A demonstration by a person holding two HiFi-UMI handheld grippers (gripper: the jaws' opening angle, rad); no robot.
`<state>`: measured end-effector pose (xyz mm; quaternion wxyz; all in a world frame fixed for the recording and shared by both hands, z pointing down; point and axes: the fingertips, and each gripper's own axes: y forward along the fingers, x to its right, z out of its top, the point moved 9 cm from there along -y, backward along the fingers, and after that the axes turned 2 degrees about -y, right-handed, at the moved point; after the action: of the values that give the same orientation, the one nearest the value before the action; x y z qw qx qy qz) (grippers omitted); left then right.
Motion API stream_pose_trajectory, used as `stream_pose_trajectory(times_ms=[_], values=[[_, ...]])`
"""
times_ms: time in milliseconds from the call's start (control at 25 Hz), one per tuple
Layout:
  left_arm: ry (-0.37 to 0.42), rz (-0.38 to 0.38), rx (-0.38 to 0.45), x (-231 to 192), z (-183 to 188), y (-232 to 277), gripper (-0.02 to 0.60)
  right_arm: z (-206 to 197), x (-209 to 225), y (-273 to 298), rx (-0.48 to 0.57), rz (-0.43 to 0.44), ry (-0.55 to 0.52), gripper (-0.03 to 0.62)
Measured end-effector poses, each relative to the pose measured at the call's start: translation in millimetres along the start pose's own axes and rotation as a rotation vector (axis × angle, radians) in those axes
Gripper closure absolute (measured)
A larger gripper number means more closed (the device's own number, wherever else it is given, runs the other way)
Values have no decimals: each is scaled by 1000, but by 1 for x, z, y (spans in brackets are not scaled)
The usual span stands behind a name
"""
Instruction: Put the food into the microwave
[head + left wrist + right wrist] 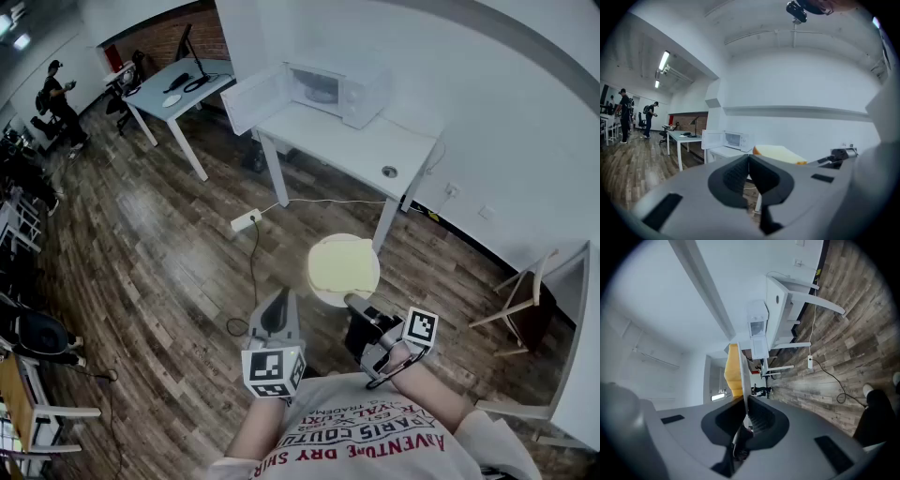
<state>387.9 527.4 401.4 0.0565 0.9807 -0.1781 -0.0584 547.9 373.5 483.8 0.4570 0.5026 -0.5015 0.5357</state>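
- The carrying step is under way: the right gripper (356, 305) is clamping the rim of a white plate (325, 292), and the food (343, 262) — a pale yellow slice — is lying on that plate at the centre of the head view.
- In the right gripper view the plate is showing edge-on, with both pads pressing on its rim and the food standing just beyond the jaws.
- The left gripper (278, 302) is riding just left of the plate, its jaws together with nothing between them and touching nothing.
- The microwave (330, 89) is sitting at the upper middle of the head view on a white table (375, 155), well apart from the plate. Its door (251, 99) is hanging open toward the left.
- The next move, as I judge it, is calling for a walk forward with the plate kept level, since a one-sided rim grip could let it tip. The plate would then be entering the cavity from the front, clear of the open door.
- Open wooden floor is lying between the person and the table. A power strip (246, 220) and its cable (255, 267) are trailing across the floor left of centre — worth stepping around.
- A chair (521, 305) at the right edge is standing well clear of the path.
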Motion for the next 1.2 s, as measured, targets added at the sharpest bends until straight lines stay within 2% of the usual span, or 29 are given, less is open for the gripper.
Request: stream_pose_trajectory(times_ms=[240, 520, 760, 1000, 1200], values=[[8, 4, -13, -3, -3, 0, 575, -2, 3, 2, 2, -28, 19, 571], [-3, 11, -24, -6, -6, 1, 575, -1, -1, 6, -30, -41, -30, 571], [-15, 26, -35, -9, -8, 2, 575, 3, 1, 7, -22, -51, -13, 571], [-32, 56, -31, -23, -6, 3, 575, 8, 4, 15, -22, -67, 6, 571], [-31, 55, -39, -49, -5, 18, 575, 16, 7, 44, -14, -57, 8, 571]])
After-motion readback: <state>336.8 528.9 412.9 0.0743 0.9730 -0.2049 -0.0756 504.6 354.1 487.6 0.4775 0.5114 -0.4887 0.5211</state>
